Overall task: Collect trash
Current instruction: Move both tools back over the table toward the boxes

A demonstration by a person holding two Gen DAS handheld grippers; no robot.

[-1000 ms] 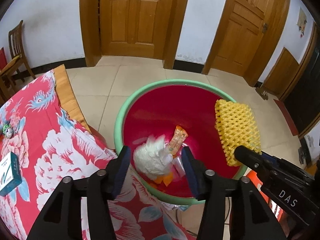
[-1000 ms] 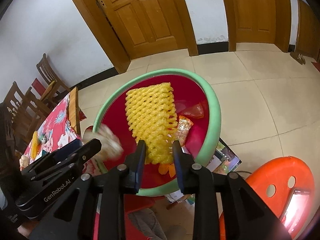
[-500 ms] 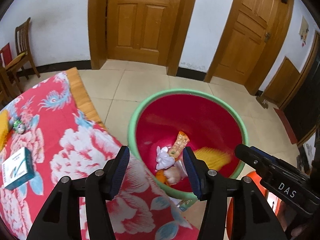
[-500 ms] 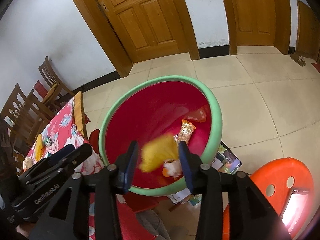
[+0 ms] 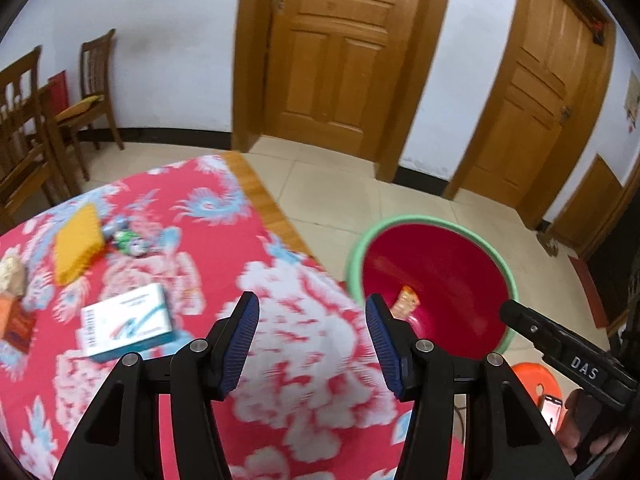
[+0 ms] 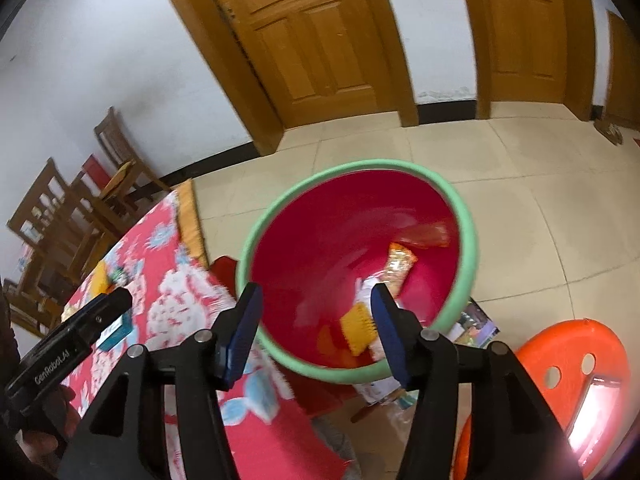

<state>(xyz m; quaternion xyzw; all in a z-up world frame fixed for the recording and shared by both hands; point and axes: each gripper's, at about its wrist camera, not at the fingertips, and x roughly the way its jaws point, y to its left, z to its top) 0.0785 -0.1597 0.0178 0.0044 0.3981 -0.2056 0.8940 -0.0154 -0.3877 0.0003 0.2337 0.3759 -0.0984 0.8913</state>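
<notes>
A red basin with a green rim (image 6: 466, 216) (image 5: 352, 248) stands on the floor beside the table. In it lie the yellow foam net (image 6: 356, 324), an orange snack wrapper (image 6: 398, 266) (image 5: 406, 298), a white wad (image 6: 366, 286) and a red wrapper (image 6: 424, 234). My right gripper (image 6: 316, 330) is open and empty above the basin's near rim. My left gripper (image 5: 312, 340) is open and empty above the table's floral red cloth (image 5: 304, 400). On the cloth lie a white and teal box (image 5: 126, 322), a yellow foam net (image 5: 76, 242), a green crumpled wrapper (image 5: 130, 238) and an orange packet (image 5: 14, 316).
An orange plastic stool (image 6: 560, 380) stands at the right of the basin. Wooden chairs (image 5: 36, 120) stand at the far left by the wall. Two wooden doors (image 5: 340, 52) are at the back. Printed papers (image 6: 476, 322) lie on the floor under the basin's edge.
The right gripper opened and dropped the yellow foam net into the basin. The white wad also fell in. The left gripper swung left, from over the basin to over the table.
</notes>
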